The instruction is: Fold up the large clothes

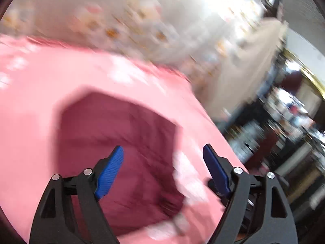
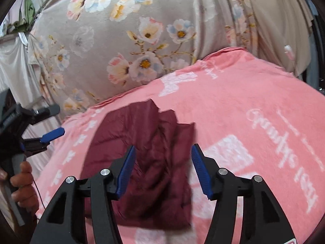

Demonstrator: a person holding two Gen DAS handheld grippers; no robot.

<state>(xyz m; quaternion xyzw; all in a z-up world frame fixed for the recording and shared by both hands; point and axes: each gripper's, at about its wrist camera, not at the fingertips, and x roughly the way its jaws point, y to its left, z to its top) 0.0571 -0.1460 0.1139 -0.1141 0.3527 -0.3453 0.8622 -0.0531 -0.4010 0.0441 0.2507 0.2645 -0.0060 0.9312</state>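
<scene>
Maroon garment (image 2: pixel 142 162) lies folded compact on pink towel (image 2: pixel 243 105) over floral bedsheet (image 2: pixel 121 30). Left gripper (image 1: pixel 162 168) and right gripper (image 2: pixel 162 168) above it, jaws apart, empty, likely released after a fold.

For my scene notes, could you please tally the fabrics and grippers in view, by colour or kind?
Maroon garment: 1
Pink blanket: 1
Floral sheet: 1
Grippers: 2, the left gripper and the right gripper, both open with nothing pinched
Total: 5
</scene>
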